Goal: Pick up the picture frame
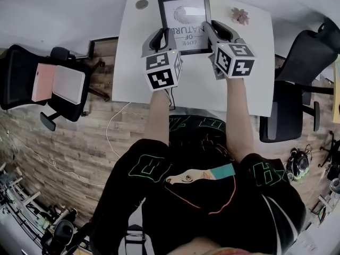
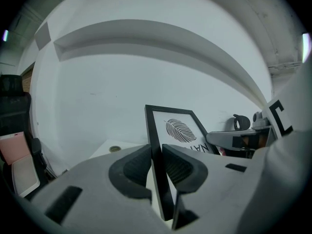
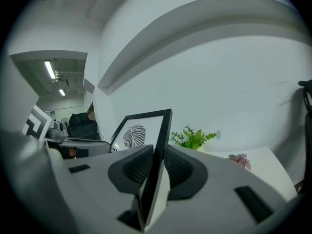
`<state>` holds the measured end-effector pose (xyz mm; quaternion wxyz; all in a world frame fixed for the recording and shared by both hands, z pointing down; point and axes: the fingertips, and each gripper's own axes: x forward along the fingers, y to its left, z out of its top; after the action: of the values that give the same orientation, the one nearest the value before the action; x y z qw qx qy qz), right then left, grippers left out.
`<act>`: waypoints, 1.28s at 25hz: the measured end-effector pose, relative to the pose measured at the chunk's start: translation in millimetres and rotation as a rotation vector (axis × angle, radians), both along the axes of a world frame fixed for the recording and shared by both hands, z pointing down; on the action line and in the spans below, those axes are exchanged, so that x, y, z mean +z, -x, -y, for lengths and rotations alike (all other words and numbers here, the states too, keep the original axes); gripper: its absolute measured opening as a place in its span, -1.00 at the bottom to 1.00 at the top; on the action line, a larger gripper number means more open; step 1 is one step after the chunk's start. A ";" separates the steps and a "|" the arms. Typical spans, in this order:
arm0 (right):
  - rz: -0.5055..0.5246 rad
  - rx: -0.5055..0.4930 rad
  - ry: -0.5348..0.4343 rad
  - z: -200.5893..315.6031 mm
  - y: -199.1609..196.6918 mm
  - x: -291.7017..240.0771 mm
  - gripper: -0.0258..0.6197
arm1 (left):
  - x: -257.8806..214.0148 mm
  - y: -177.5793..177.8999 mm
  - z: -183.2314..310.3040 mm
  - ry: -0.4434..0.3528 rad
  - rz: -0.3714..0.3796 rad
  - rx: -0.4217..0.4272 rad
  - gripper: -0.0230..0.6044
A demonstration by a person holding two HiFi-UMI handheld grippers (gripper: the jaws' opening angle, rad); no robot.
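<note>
Clearly, the black leaf-print picture frame (image 1: 185, 15) was pinched by fingers (image 2: 131, 167) on both edges: left gripper (image 2: 156, 151) at 9 o'clock, right gripper (image 3: 159, 152) at 3 o'clock. It looked lifted off the white worktop (image 1: 196, 92); little was left.

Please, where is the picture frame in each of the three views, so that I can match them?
Head view: frame at top centre, clamped at both side edges.
Left gripper view: just right of centre, its left edge between the jaws.
Right gripper view: just left of centre, its right edge between the jaws.
Shared landmark: the leaf print in the frame.
</note>
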<state>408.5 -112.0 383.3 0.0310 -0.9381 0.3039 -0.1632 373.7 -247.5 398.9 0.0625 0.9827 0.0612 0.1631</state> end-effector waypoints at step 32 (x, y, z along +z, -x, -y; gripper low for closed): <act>-0.331 0.078 -0.054 -49.2 -11.9 -130.1 -0.68 | -129.2 -29.2 -45.0 -0.035 -0.314 0.106 -0.69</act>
<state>420.4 -62.8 253.2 0.0120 -0.9622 0.2722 0.0029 402.8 -202.5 269.8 0.0265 0.9925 0.1190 0.0116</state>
